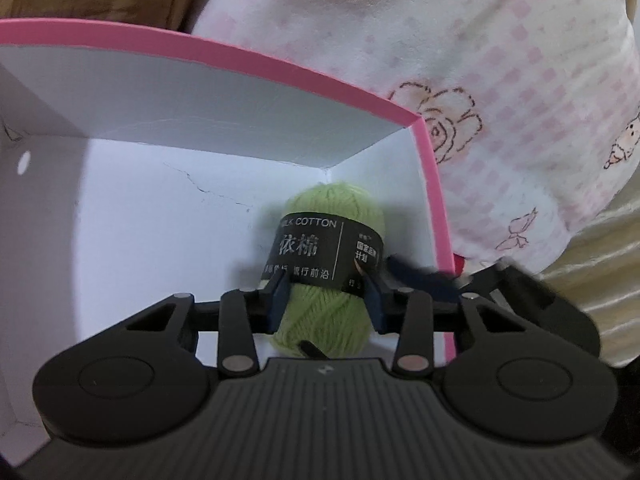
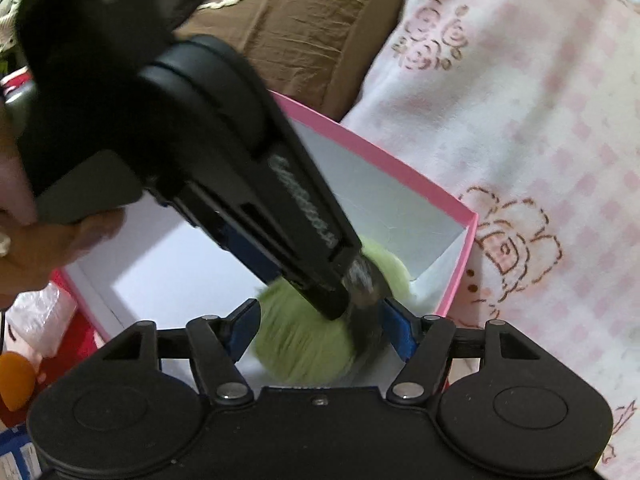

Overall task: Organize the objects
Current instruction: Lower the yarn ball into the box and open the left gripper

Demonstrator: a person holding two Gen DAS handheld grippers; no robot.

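Observation:
A light-green yarn ball (image 1: 320, 312) with a black paper band lies in the near right corner of a pink box (image 1: 280, 65) with white inner walls. My left gripper (image 1: 326, 292) reaches down into the box, and its blue pads press on both sides of the band. In the right wrist view the left gripper (image 2: 348, 284) comes in from the upper left onto the yarn ball (image 2: 304, 344). My right gripper (image 2: 322, 330) is open over the same corner of the box (image 2: 400, 176), one finger on each side of the ball. One blurred right finger (image 1: 416, 274) shows by the box's right wall.
The box rests on pink-and-white checked bedding (image 1: 500, 80) printed with roses, with brown cloth (image 2: 320, 20) behind it. A hand (image 2: 36, 252) holds the left gripper's grip. Red packaging (image 2: 76, 340), a clear plastic bag (image 2: 36, 312) and an orange object (image 2: 16, 380) lie left of the box.

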